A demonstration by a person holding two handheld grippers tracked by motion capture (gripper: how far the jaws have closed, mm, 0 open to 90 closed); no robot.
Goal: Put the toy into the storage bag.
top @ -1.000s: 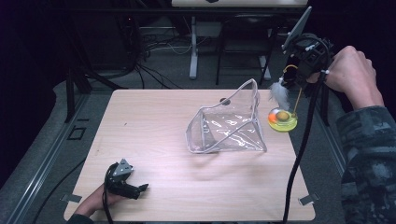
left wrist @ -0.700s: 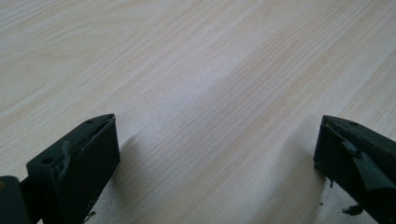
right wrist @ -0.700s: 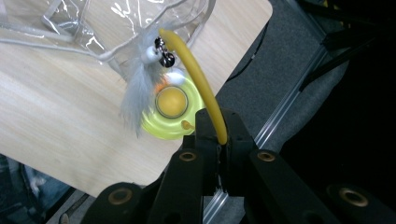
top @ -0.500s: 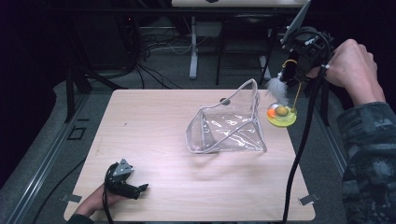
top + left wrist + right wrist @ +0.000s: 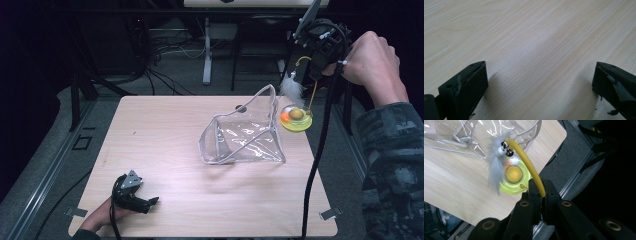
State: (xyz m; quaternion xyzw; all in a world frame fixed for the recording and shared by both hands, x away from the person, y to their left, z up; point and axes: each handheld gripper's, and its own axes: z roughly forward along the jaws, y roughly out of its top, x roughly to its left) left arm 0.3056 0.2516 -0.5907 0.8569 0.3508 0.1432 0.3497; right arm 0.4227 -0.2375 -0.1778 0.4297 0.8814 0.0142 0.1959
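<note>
- High view: my left tool (image 5: 150, 201) lies low on the pale wooden surface (image 5: 165, 135) near its front left corner, held in a hand (image 5: 102, 216) that comes in from the bottom edge; bare wood lies around it.
- High view: my right tool (image 5: 320, 55) is raised beyond the far right corner, gripped by a hand (image 5: 372, 62) with a camouflage sleeve (image 5: 392, 170) below it. A thin yellow wand (image 5: 310, 82) hangs from it, and a grey feather (image 5: 290, 87) dangles over the yellow-green toy dish (image 5: 296, 120) at the right edge.
- High view: a clear plastic pouch (image 5: 245, 137) stands open just left of the dish, between it and the middle of the surface. Dark floor, cables (image 5: 165, 50) and table legs (image 5: 207, 50) lie behind.
- Left gripper view: the jaws are spread wide over bare wood grain, nothing between them.
- Right gripper view: the jaws are pressed together on the lower end of the yellow wand (image 5: 529, 165). Its curved tip carries small bells (image 5: 506, 148) and the grey feather (image 5: 495, 167), hanging above the dish (image 5: 515, 182) with its orange ball (image 5: 514, 173). The pouch (image 5: 474, 135) sits just past it, and grey carpet (image 5: 564, 165) lies off the surface's edge.
</note>
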